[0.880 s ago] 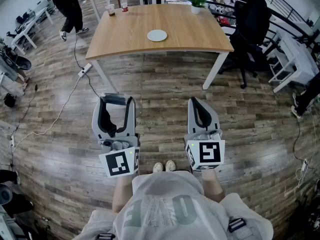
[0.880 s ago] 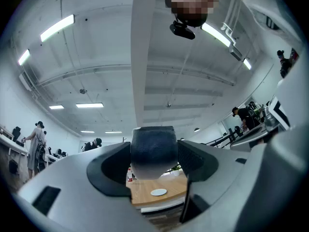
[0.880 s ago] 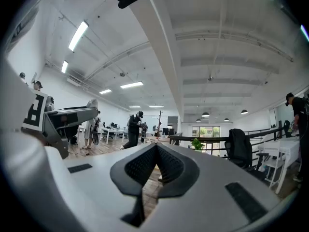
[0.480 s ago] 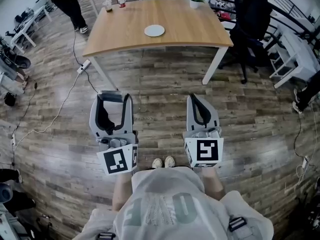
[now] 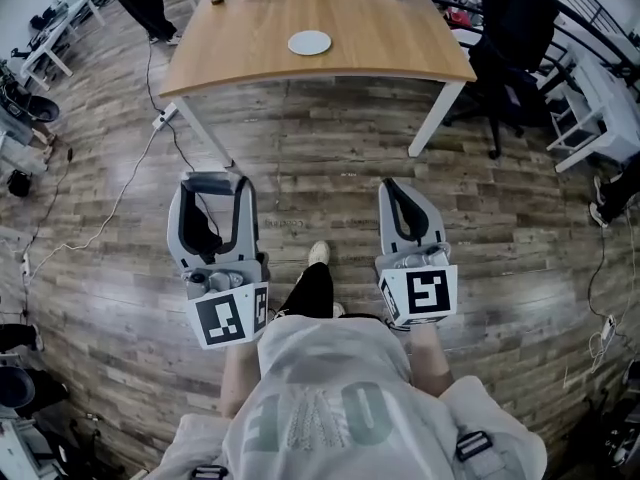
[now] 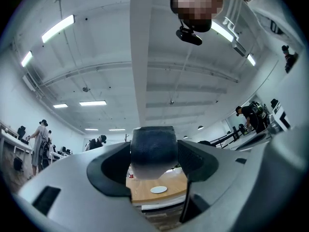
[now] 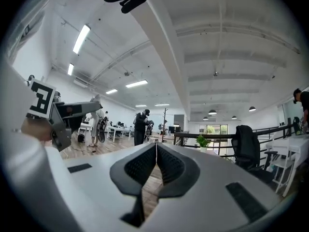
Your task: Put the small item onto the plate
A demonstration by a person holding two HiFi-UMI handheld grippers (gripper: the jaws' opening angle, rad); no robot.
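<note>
- Slippage is the main risk at the left gripper (image 5: 212, 196), at 9 o'clock: its jaws stand wide, clamped on the small item (image 6: 153, 151), and a jolt mid-stride could shake it loose over the floor.
- The small item looks dark, matte and stubby, rounded like a roll, and fills the gap between the pads.
- The white plate (image 5: 309, 42) lies at 12 o'clock on the wooden table (image 5: 400, 48), well apart.
- The right gripper (image 5: 398, 196), at 3 o'clock, has its jaws pressed together on nothing.
</note>
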